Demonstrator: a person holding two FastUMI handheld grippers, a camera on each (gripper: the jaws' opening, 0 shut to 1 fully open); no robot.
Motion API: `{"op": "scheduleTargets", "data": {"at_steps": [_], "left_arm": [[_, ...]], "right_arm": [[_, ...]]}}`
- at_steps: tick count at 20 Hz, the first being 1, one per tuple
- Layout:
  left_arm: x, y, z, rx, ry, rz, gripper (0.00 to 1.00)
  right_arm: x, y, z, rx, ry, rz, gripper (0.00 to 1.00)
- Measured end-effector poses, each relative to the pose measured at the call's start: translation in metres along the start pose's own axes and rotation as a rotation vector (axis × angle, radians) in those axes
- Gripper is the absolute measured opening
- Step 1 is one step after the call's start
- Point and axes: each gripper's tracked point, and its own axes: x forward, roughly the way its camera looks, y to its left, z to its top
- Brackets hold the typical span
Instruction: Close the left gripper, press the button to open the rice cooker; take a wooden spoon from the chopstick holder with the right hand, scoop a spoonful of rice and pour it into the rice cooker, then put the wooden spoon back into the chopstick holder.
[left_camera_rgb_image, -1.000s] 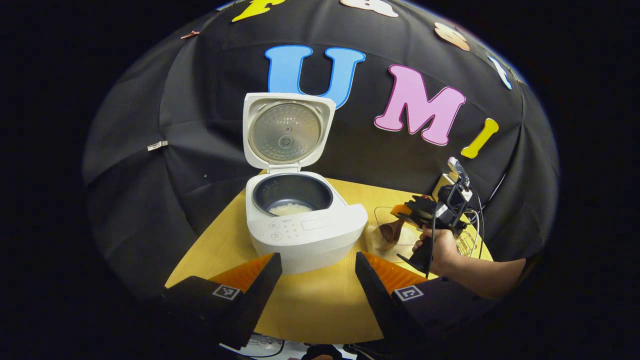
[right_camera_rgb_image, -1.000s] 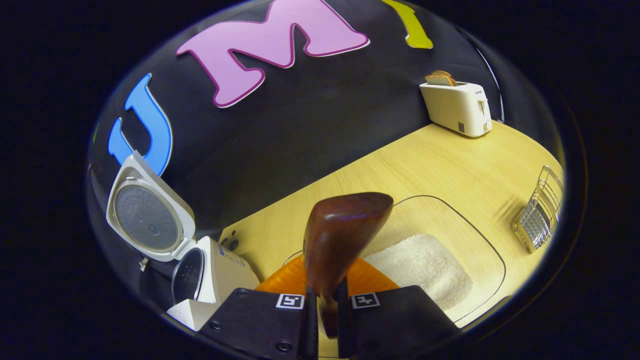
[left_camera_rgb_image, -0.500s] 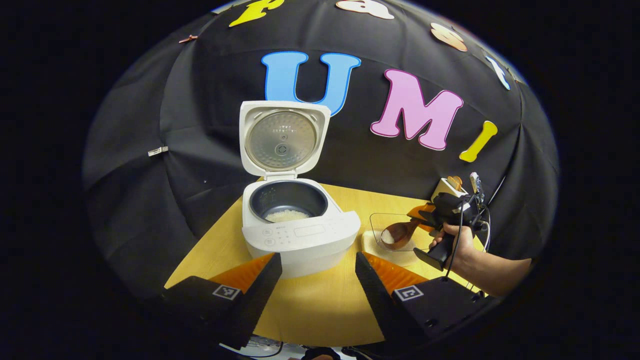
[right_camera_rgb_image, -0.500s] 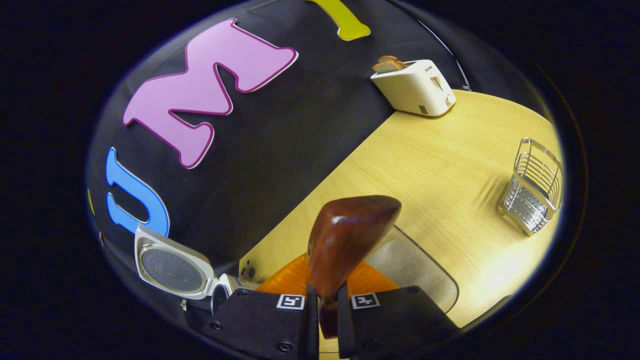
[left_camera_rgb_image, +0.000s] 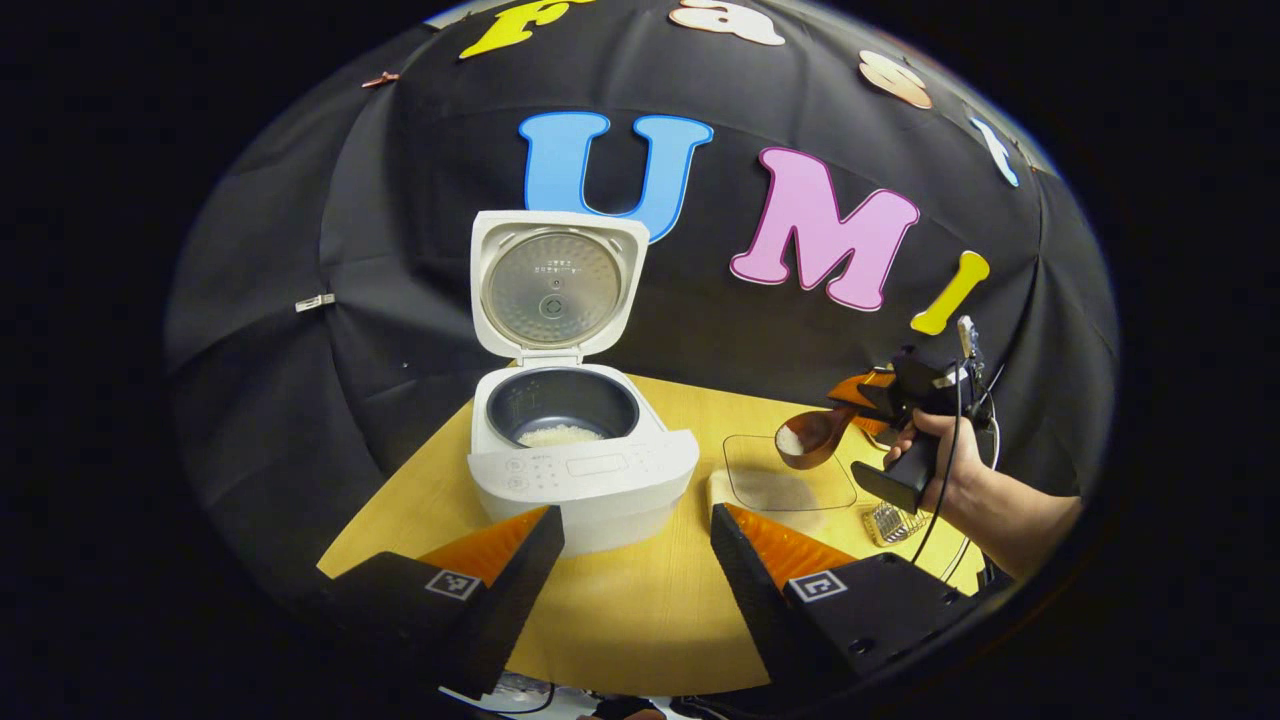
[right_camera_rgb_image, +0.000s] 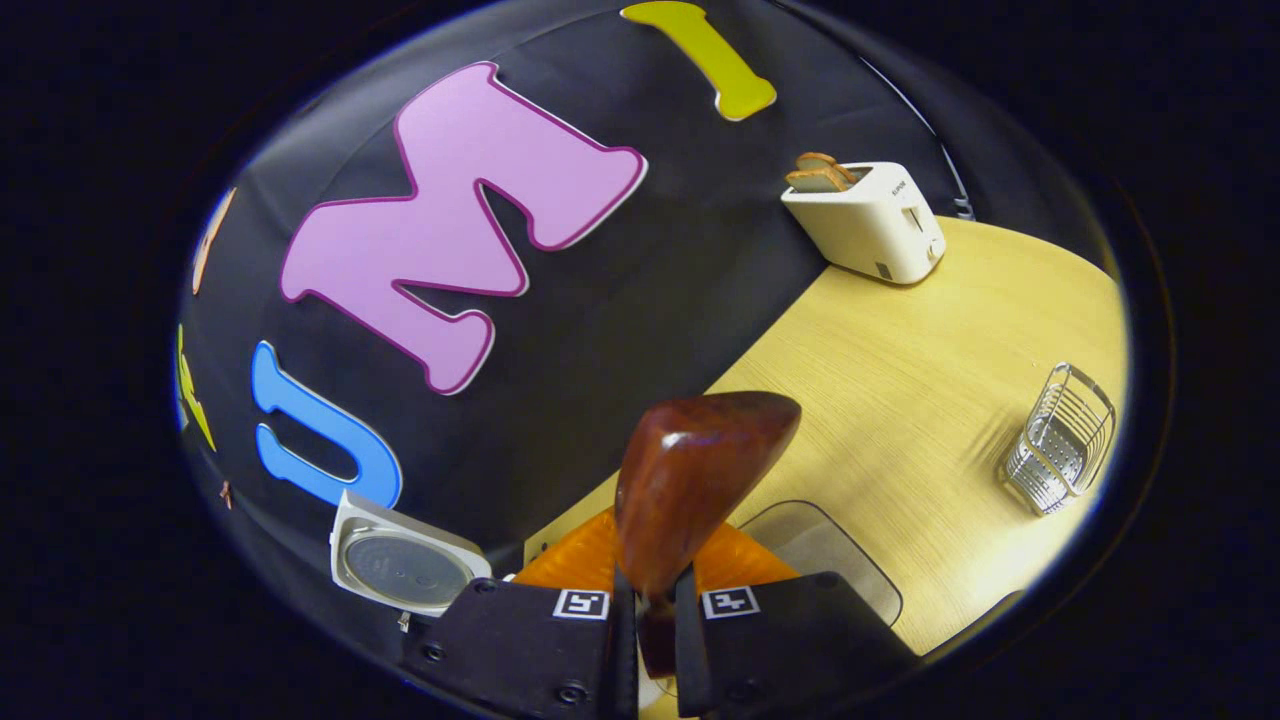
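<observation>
The rice cooker (left_camera_rgb_image: 575, 450) near the table's (left_camera_rgb_image: 640, 610) back-left edge already stands open, lid up, a little rice in its dark pot. The right gripper (right_camera_rgb_image: 655, 620) is clamped tight on the handle of the wooden spoon (left_camera_rgb_image: 812, 438), lifted with rice in its bowl above the clear rice tray (left_camera_rgb_image: 790, 487). The left gripper (left_camera_rgb_image: 635, 560) waits spread wide, holding nothing. I'd say what's left is the pour and returning the spoon to the wire chopstick holder (right_camera_rgb_image: 1062, 438) by the right edge.

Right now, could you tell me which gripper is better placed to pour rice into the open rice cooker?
The right gripper: it is shut on the wooden spoon, which is loaded with rice, above the clear tray beside the rice cooker. The left gripper is open and holds nothing.
</observation>
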Motion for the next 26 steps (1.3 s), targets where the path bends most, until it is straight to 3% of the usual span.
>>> {"op": "scheduleTargets", "data": {"at_steps": [10, 14, 15, 16, 20, 26], "left_arm": [[-0.001, 0.043, 0.007, -0.053, -0.044, 0.035, 0.96], [-0.005, 0.073, 0.001, -0.102, -0.035, 0.071, 0.96], [-0.006, 0.078, 0.0, -0.104, -0.038, 0.073, 0.92], [-0.007, 0.086, -0.002, -0.104, -0.035, 0.082, 0.95], [-0.014, 0.116, -0.007, -0.113, -0.024, 0.12, 0.96], [-0.017, 0.148, -0.022, -0.162, 0.019, 0.164, 0.96]], "right_arm": [[0.0, 0.111, 0.0, -0.01, 0.017, 0.12, 0.19], [0.008, 0.161, -0.029, -0.011, 0.051, 0.181, 0.19], [0.011, 0.173, -0.039, -0.008, 0.064, 0.193, 0.19], [0.014, 0.184, -0.049, -0.014, 0.078, 0.202, 0.19], [0.032, 0.214, -0.093, -0.053, 0.113, 0.225, 0.19], [0.065, 0.25, -0.145, -0.256, 0.092, 0.252, 0.19]]}}
